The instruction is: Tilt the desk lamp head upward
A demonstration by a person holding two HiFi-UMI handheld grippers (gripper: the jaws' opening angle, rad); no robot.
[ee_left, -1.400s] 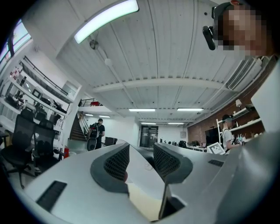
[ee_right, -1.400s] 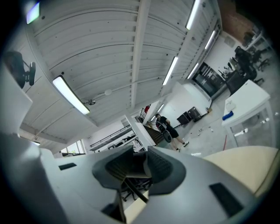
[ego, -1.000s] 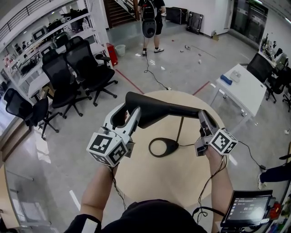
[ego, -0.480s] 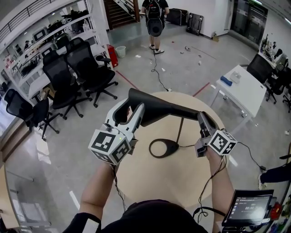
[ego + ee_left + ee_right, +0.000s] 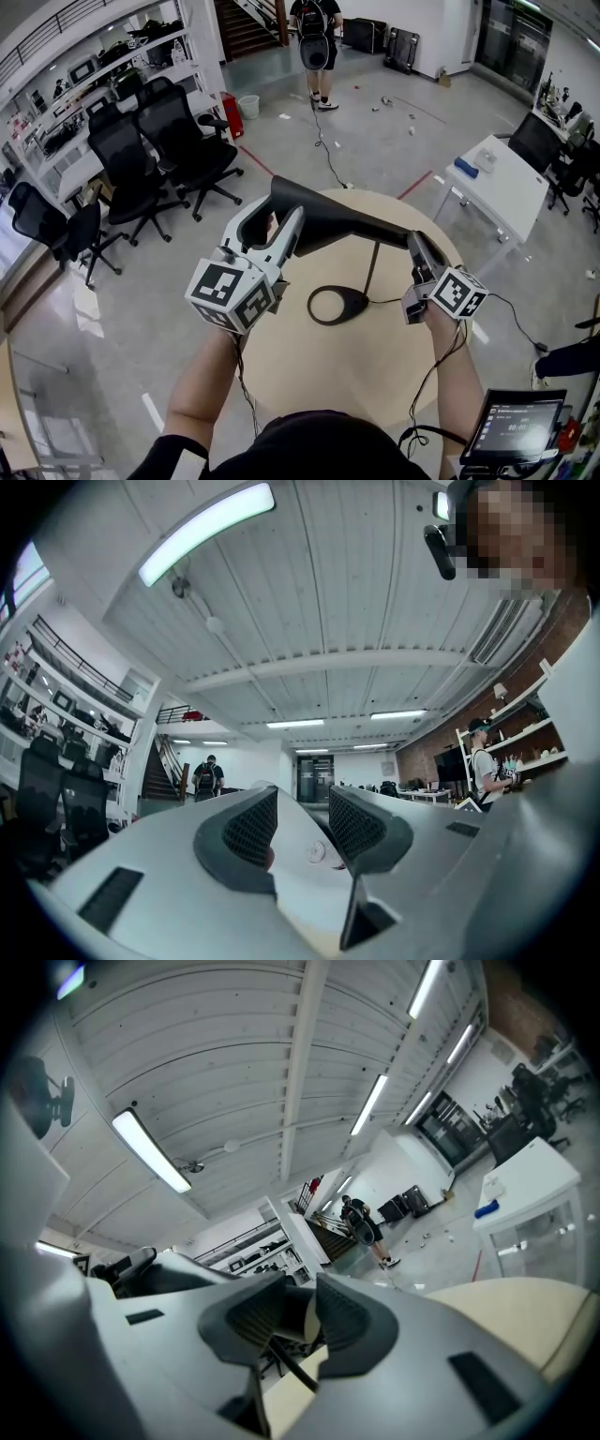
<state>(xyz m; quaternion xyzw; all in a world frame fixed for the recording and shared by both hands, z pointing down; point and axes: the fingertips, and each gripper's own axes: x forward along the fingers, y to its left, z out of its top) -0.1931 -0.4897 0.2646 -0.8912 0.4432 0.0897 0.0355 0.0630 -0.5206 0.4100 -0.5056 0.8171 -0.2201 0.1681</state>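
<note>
Above the table [image 5: 309,380], the lamp head [image 5: 349,225] is pinched at its free end by the left gripper [image 5: 283,214], at its hinge end by the right gripper [image 5: 413,241] — judged rigid, light, best levered from the tip.

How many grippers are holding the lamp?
2. The left gripper grips the left end of the lamp; the right gripper grips the right end.

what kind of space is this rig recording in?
Most likely an open-plan office or lab floor: a row of black office chairs beside white shelving loaded with equipment, a white desk with a monitor, and a staircase at the back.
</note>
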